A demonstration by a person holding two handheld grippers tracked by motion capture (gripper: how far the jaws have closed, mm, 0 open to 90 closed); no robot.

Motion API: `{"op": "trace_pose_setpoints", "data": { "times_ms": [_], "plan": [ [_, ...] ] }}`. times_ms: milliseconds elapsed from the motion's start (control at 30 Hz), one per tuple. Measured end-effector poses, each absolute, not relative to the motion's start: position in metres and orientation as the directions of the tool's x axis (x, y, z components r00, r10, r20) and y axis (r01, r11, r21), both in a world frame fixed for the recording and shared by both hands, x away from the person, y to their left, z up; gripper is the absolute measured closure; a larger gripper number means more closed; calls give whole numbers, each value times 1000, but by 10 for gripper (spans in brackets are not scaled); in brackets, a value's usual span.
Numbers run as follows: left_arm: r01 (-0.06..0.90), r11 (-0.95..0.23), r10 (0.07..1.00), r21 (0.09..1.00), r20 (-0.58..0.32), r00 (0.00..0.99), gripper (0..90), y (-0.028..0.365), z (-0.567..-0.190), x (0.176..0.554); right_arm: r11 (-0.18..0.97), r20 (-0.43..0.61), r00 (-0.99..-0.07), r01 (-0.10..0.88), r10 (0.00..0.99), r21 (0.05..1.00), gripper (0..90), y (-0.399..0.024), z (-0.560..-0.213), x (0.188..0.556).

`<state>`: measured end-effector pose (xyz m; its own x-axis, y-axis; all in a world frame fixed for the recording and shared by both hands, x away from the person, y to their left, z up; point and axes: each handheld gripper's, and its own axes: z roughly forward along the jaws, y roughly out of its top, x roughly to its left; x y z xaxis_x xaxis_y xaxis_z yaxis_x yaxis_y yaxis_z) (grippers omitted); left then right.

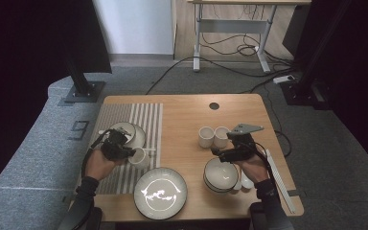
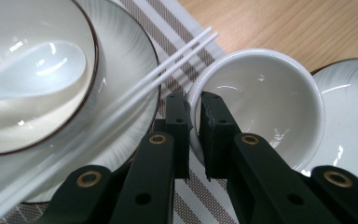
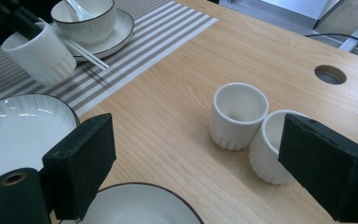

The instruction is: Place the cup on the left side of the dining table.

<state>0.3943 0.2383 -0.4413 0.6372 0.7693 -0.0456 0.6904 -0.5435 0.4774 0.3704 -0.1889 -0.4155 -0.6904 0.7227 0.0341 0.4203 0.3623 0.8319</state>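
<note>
Both forearms enter from the bottom edge of the high view, each in a dark sleeve with a bare hand wrapped around a black two-jaw gripper.

The left hand (image 1: 98,163) holds the left gripper (image 1: 130,154) pointing toward the right of that view. In the left gripper view, its jaws are clamped on a thin wall, one pad on each face.

The right hand (image 1: 253,165) holds the right gripper (image 1: 219,153) pointing leftward, a grey three-cornered plate on top. In the right gripper view, its jaws stand wide apart, gripping nothing.
</note>
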Motion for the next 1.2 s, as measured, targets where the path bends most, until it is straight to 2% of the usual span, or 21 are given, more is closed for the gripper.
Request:
{"op": "trace_pose_setpoints", "data": {
  "times_ms": [767, 1200],
  "plan": [
    [716, -551, 791, 429, -6, 612, 829, 233, -464, 399, 292, 79, -646, 446, 760, 846, 128, -214, -422, 369],
    [739, -515, 812, 436, -30, 583, 829, 239, -466, 406, 269, 102, -631, 464, 769, 844, 131, -223, -429, 368]
  ]
}}
